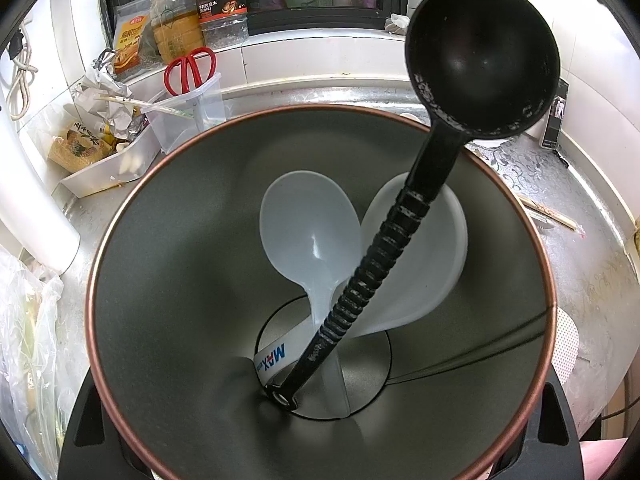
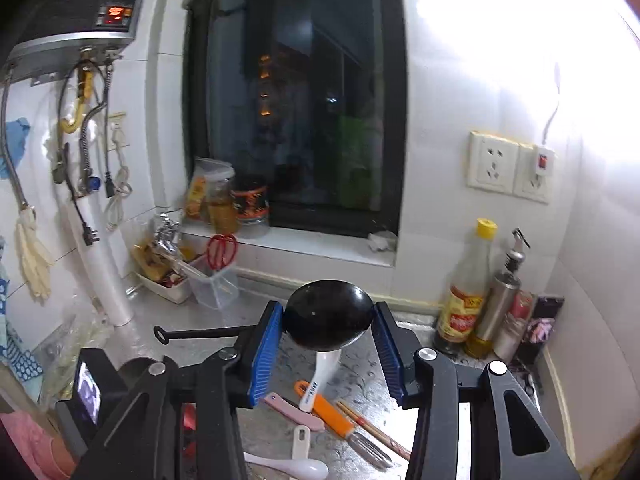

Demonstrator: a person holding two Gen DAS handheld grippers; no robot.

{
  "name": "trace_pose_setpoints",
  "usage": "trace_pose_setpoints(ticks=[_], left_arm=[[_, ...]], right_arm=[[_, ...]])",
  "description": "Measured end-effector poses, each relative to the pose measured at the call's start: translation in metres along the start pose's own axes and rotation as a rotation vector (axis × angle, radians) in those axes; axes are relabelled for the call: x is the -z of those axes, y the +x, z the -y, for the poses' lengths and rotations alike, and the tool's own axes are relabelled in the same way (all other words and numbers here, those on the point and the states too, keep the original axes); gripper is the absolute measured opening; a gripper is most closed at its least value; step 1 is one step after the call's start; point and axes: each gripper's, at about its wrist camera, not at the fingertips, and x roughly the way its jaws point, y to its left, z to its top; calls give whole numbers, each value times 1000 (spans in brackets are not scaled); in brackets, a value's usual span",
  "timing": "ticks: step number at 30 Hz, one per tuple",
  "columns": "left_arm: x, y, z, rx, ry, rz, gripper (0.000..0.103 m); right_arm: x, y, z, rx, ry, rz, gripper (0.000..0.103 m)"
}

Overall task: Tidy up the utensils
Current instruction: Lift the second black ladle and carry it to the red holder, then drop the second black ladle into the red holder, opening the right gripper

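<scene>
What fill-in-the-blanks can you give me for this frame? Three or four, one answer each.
1. The ladle standing in the metal holder is ___ in colour.
2. The scissors in the clear cup have ___ handles.
3. The tall bottle by the wall has a ___ cap.
4. The right gripper has ___ pads.

Missing words: black; red; yellow; blue.

Black ladle (image 1: pixel 480 60); grey holder (image 1: pixel 180 280), copper rim; white spoon (image 1: pixel 308 224); scissors (image 1: pixel 190 70) red; peeler (image 2: pixel 336 412) perhaps orange.
</scene>
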Motion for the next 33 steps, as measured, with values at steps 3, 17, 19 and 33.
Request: trace_pose_setpoints(ticks=[3, 17, 19, 33], left_arm=[[0, 0, 1, 1, -1, 0, 90], [-4, 1, 7, 0, 12, 2, 90], [-4, 1, 8, -1, 13, 2, 90], [-5, 1, 7, 8, 20, 5, 90]], right_arm=[[-3, 0, -13, -20, -38, 3, 49], [14, 25, -79, -55, -302, -70, 49], [16, 28, -85, -72, -315, -79, 49], [30, 39, -117, -199, -347, -123, 49]])
